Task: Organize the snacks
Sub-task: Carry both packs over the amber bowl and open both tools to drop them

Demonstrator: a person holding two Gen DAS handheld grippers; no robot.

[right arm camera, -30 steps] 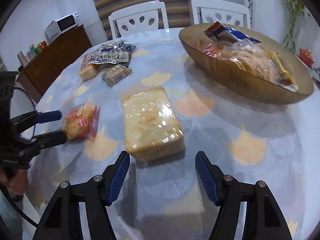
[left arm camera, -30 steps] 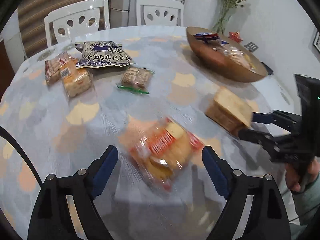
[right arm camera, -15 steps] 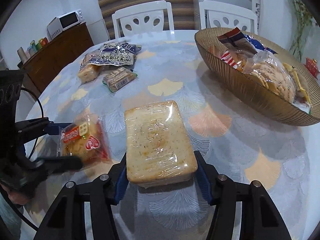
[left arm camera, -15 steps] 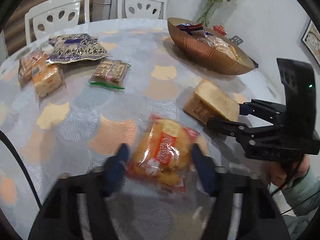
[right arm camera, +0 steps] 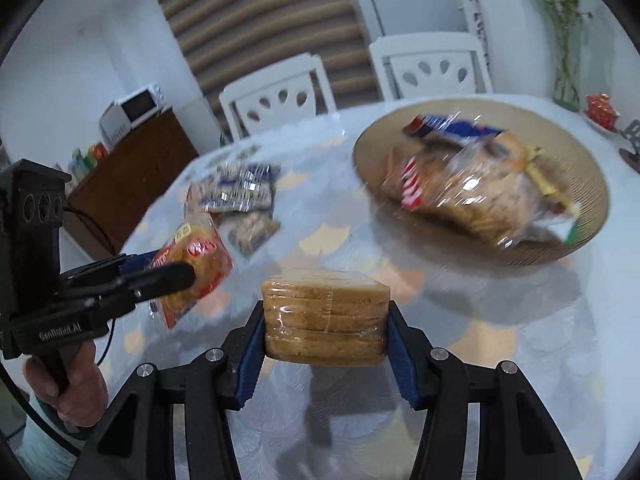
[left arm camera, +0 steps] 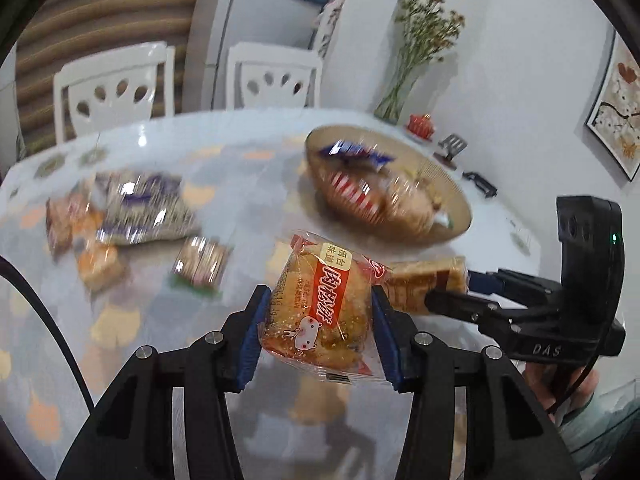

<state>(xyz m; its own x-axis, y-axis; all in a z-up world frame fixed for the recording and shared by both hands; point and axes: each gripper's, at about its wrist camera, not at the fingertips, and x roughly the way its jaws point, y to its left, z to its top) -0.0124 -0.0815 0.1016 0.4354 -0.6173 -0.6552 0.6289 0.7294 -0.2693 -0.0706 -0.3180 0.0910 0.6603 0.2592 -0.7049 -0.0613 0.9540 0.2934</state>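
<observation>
My left gripper (left arm camera: 318, 328) is shut on a clear-and-red wrapped bun snack (left arm camera: 320, 312) and holds it above the table; it also shows in the right wrist view (right arm camera: 192, 268). My right gripper (right arm camera: 326, 332) is shut on a wrapped stack of toast slices (right arm camera: 326, 316), also lifted; it shows at right in the left wrist view (left arm camera: 424, 284). The brown oval bowl (right arm camera: 596, 216) holds several snack packs, ahead and to the right. It also shows in the left wrist view (left arm camera: 460, 208).
Several loose snacks lie on the round patterned table at the far left: a purple-silver bag (left arm camera: 140, 208), a small cracker pack (left arm camera: 200, 264), and bread packs (left arm camera: 98, 264). Two white chairs (left arm camera: 116, 88) stand behind. A vase (left arm camera: 394, 104) stands by the wall.
Both grippers closed on their snacks and lifted them off the table. The view has risen and swung toward the bowl.
</observation>
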